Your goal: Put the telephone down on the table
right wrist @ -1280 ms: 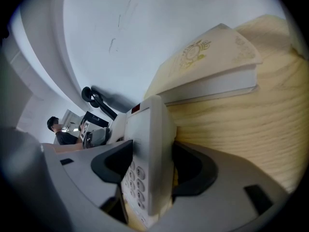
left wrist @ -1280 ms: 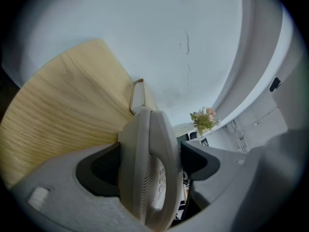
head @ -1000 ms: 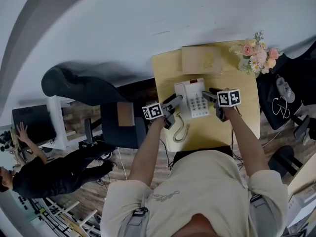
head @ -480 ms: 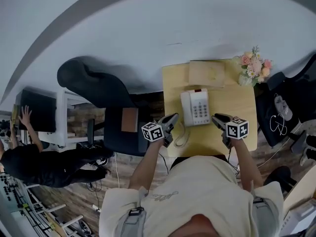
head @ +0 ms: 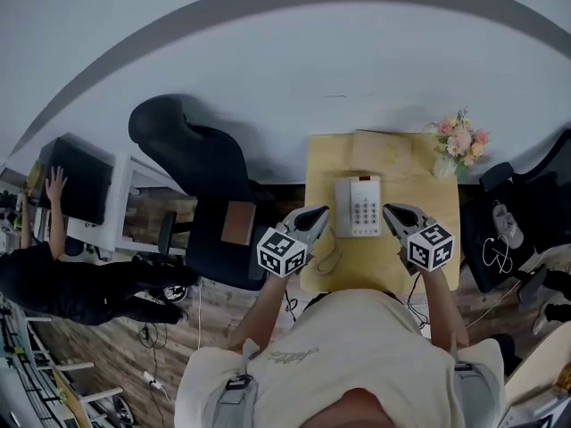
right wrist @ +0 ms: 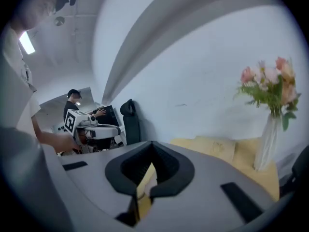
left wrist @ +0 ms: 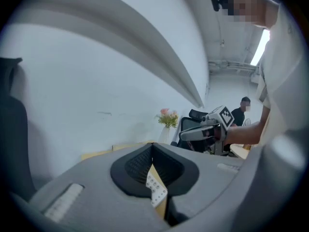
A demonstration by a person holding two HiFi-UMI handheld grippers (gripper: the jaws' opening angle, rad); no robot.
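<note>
The white telephone (head: 359, 206) lies on the small yellow table (head: 442, 239), handset on its cradle, its coiled cord (head: 326, 250) hanging off the near left edge. My left gripper (head: 314, 216) hovers above the table's left edge, shut and empty. My right gripper (head: 393, 212) hovers right of the telephone; its jaws have just been closing with nothing between them. Neither touches the telephone. In the left gripper view the shut gripper (left wrist: 152, 153) shows a strip of the keypad (left wrist: 156, 191) below. The right gripper view shows its gripper (right wrist: 152, 149) shut as well.
A flat brown packet (head: 382, 152) lies at the table's back, a vase of flowers (head: 460, 141) at the back right corner. A black office chair (head: 201, 172) stands left of the table. A person (head: 53, 275) works at a desk far left. Dark bags and shoes (head: 504, 239) sit right.
Both grippers have left the telephone's sides, risen and drawn back toward me, and their jaws have shut empty. The telephone stays on the table.
</note>
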